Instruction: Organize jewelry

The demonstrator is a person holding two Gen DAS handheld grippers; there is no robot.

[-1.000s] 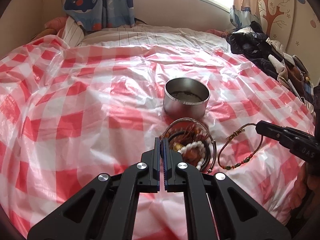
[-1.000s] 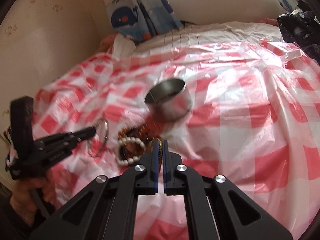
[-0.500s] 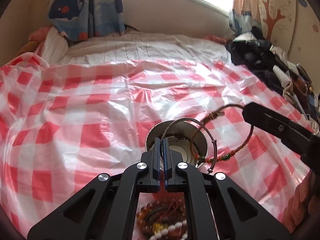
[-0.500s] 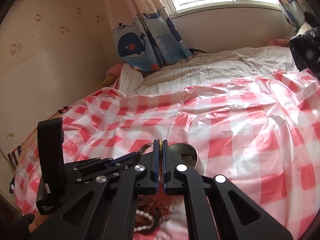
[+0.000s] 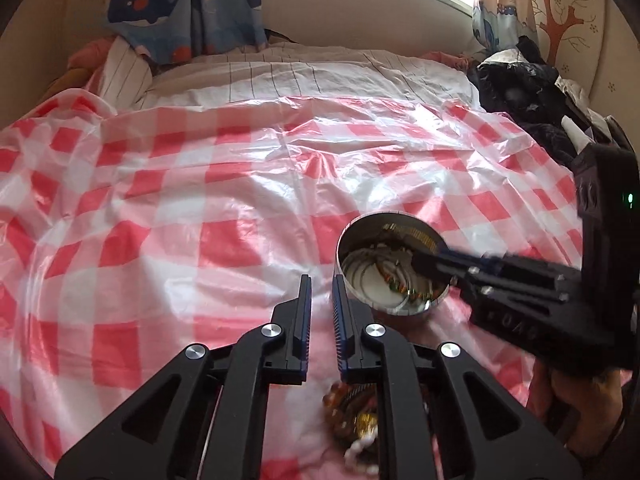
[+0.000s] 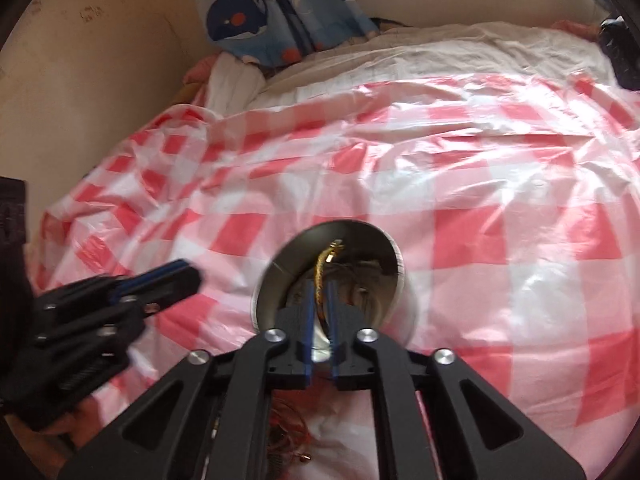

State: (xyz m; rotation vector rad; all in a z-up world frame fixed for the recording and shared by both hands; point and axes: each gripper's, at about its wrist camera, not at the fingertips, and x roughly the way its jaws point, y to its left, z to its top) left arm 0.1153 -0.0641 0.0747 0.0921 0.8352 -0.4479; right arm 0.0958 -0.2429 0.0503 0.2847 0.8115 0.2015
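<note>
**Both grippers at the tin, bracelets going in**

Using the round metal tin (image 5: 390, 268) on the bed as the reference point here. It sits on a red-and-white checked plastic sheet (image 5: 160, 208) spread over the bed.

Just left of the tin, the left gripper (image 5: 320, 292) hangs above the sheet. Its fingers have just been opening and now stand a narrow gap apart with nothing between them. On the near side of the tin, under that gripper, there's a small heap of bracelets (image 5: 354, 420) on the sheet: amber-brown beads, something gold, a string of white beads.

Inside the tin you can see a thin silver bangle (image 5: 370, 276) and a cord bracelet with coloured beads (image 5: 400, 286) lying on the bottom.

The right gripper (image 6: 320, 296) comes in over the tin's right rim, tips down inside it. Its fingers have just been opening too, standing a moderate way apart. A braided gold-brown bracelet (image 6: 322, 276) runs between them, and the pads don't look to be pressing on it.

Well beyond the tin to the right, dark clothes (image 5: 528, 92) are piled at the bed's edge.
</note>
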